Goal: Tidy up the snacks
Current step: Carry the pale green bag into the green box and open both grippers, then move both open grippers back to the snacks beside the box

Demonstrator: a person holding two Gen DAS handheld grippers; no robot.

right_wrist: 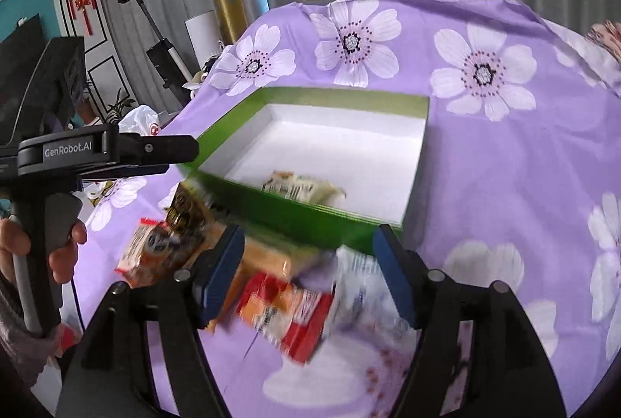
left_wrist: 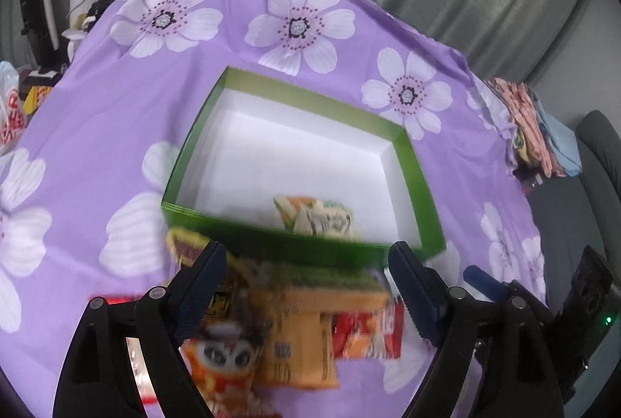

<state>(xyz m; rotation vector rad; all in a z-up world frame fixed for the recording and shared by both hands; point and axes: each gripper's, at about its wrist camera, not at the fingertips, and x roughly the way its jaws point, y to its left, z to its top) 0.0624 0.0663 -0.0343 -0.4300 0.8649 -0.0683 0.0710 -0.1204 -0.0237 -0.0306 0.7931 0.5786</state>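
A green box (left_wrist: 295, 247) with a white inside stands on the purple flowered cloth; it also shows in the right wrist view (right_wrist: 310, 216). One pale snack packet (left_wrist: 316, 218) lies inside near the front wall (right_wrist: 300, 187). A blurred pile of snack packets lies in front of the box: an orange packet (left_wrist: 299, 336), a red packet (left_wrist: 365, 336), a panda-face packet (left_wrist: 225, 356), a dark yellow packet (right_wrist: 186, 212). My left gripper (left_wrist: 306, 262) is open above the pile, empty. My right gripper (right_wrist: 310, 243) is open over a red-orange packet (right_wrist: 287, 313), empty.
The left gripper body (right_wrist: 97, 150) and the hand holding it show at the left of the right wrist view. The right gripper (left_wrist: 543, 301) shows at the lower right of the left wrist view. Folded clothes (left_wrist: 535, 123) lie at the table's right edge. Curtains hang behind.
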